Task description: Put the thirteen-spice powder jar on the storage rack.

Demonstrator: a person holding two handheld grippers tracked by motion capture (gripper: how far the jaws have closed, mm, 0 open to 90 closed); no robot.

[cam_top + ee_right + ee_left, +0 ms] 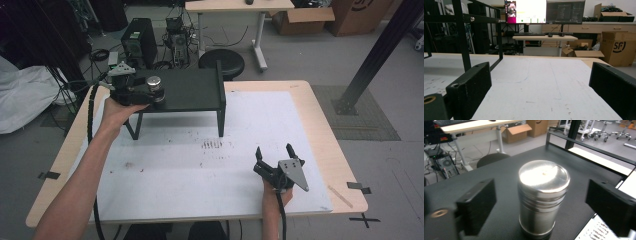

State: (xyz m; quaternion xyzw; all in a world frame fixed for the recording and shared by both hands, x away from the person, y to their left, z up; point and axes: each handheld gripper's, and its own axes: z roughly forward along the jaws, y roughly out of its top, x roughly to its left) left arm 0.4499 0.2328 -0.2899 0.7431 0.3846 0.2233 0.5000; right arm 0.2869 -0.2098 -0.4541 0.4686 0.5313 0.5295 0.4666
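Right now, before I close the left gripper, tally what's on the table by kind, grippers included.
Metal canister: 1, upright on the black shelf, between the open left gripper jaws.
Black shelf: 1, standing on the white mat.
White mat: 1.
Grippers: 2; the right gripper is open and holds nothing.
Total: 5.

From my right gripper view, the one thing I can read is "SF" in dark letters on the side of a brown cardboard box (618, 47) standing on the floor beyond the table's far right corner. The monitors (544, 11) behind the far desk show coloured windows, but their text is too small for me to read. The pencil-like marks on the white table sheet (212, 144) form no legible words.
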